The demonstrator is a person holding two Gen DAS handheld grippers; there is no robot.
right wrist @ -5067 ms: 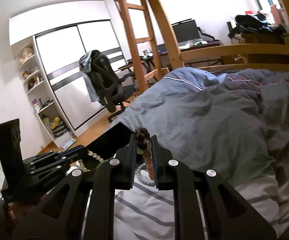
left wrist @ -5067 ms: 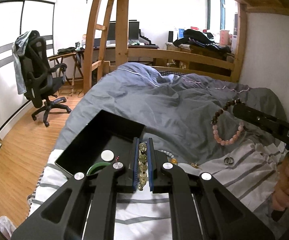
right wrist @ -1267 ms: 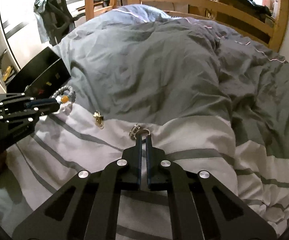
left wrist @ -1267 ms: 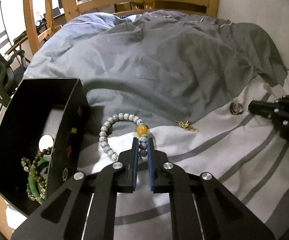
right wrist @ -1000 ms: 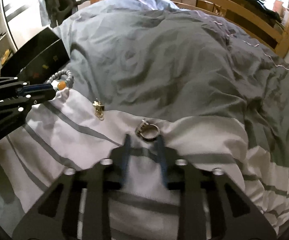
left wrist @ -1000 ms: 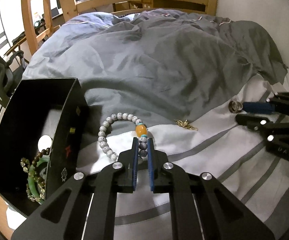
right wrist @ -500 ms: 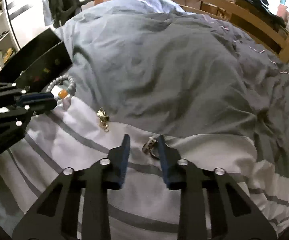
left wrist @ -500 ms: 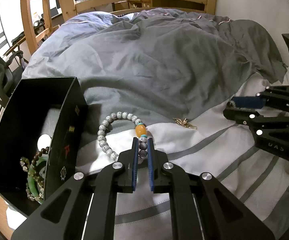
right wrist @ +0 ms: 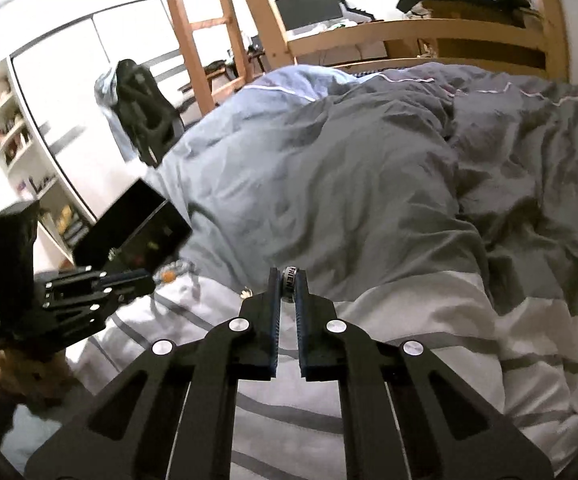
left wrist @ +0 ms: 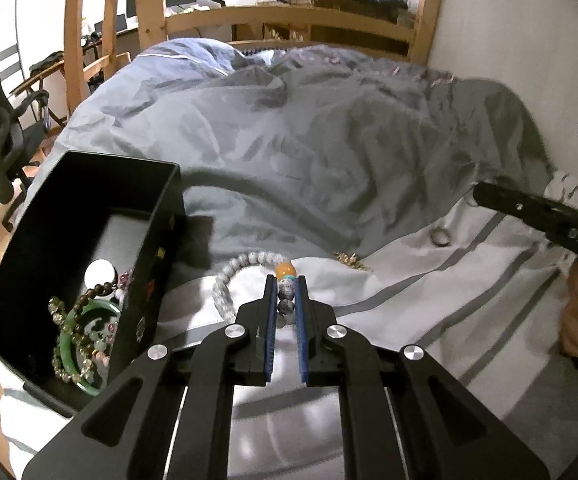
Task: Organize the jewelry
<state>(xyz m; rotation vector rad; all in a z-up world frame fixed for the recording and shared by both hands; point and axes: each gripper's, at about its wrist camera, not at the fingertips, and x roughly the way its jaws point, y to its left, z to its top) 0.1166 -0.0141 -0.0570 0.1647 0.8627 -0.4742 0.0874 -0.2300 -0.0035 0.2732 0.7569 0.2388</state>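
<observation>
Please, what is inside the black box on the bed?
Inside the black box are a green bangle, a dark bead bracelet, a string of pale yellowish beads and a white round piece. The near wall hides the rest.

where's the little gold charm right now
In the left wrist view the gold charm lies on the striped sheet at the grey duvet edge, just right of the bead bracelet held in the left gripper.

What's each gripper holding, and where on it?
Left gripper: bracelet, pinched on the grey beads beside the orange bead. Right gripper: has just been closing, now clamped on a ring, held across its band at the tips.
</observation>
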